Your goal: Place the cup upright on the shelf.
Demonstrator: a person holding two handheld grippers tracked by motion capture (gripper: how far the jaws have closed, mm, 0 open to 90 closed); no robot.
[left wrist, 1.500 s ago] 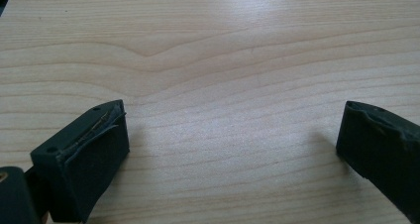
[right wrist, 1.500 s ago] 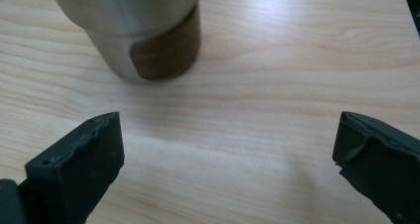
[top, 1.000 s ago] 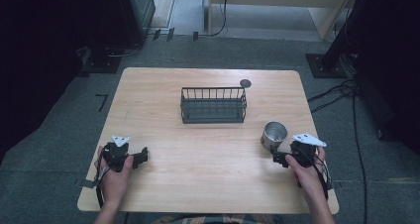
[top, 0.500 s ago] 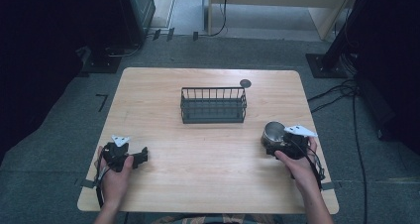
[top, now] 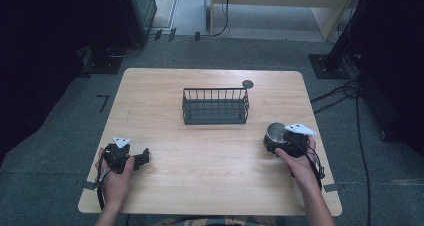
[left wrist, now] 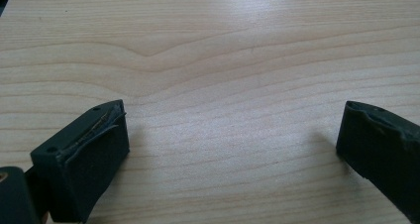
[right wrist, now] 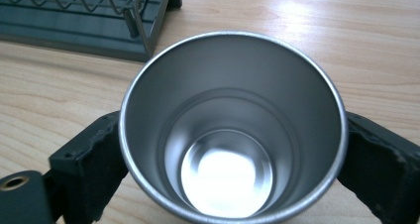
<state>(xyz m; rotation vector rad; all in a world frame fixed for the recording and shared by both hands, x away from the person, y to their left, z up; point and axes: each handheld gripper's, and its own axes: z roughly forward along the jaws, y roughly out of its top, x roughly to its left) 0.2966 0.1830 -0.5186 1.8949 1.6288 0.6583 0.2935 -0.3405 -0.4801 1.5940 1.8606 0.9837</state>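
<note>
A shiny steel cup stands upright on the wooden table at the right, in front of the wire basket's right end. My right gripper is open with one jaw on each side of the cup. In the right gripper view the empty cup fills the gap of that gripper, both pads close against its wall. My left gripper rests low on the table's left front, pointing right. Its jaws stand wide apart over bare wood in the left gripper view.
A dark wire basket stands empty at the table's middle back, and its corner lies just beyond the cup. A small dark disc lies behind the basket's right end. Cables run over the floor at the right.
My right gripper has moved forward and left from the table's right front until its jaws flank the cup. The left gripper has stayed put.
</note>
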